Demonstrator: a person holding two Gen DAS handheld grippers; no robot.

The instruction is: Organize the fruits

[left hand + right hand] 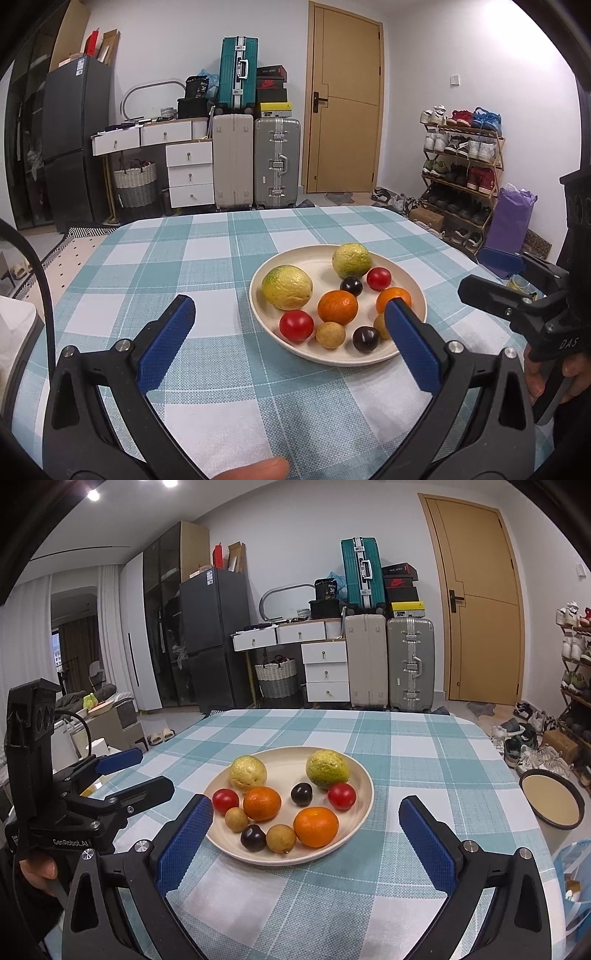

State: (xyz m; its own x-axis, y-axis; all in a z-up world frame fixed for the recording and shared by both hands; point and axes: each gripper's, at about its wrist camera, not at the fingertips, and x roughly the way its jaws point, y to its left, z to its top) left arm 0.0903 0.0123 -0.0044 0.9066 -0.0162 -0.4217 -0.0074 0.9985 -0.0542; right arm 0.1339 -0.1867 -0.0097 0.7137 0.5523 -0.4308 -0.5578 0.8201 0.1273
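Note:
A cream plate (pixel 413 284) (pixel 364 786) sits on the checked tablecloth and holds two yellow-green guavas (pixel 287 287) (pixel 327 763), two oranges (pixel 337 307) (pixel 316 827), two red tomatoes (pixel 296 325) (pixel 341 796), two dark plums (pixel 365 339) (pixel 301 794) and two small tan longans (pixel 330 335) (pixel 281 838). My left gripper (pixel 290 314) is open and empty, just short of the plate's near left side. My right gripper (pixel 306 812) is open and empty, its fingers either side of the plate's near edge. Each gripper shows at the edge of the other's view.
The table (pixel 207 258) has a teal and white checked cloth. Behind it stand suitcases (pixel 277 162), white drawers (pixel 190 173), a dark fridge (pixel 74 140), a door and a shoe rack (pixel 461 166). A round bin (pixel 552 803) stands at the table's right.

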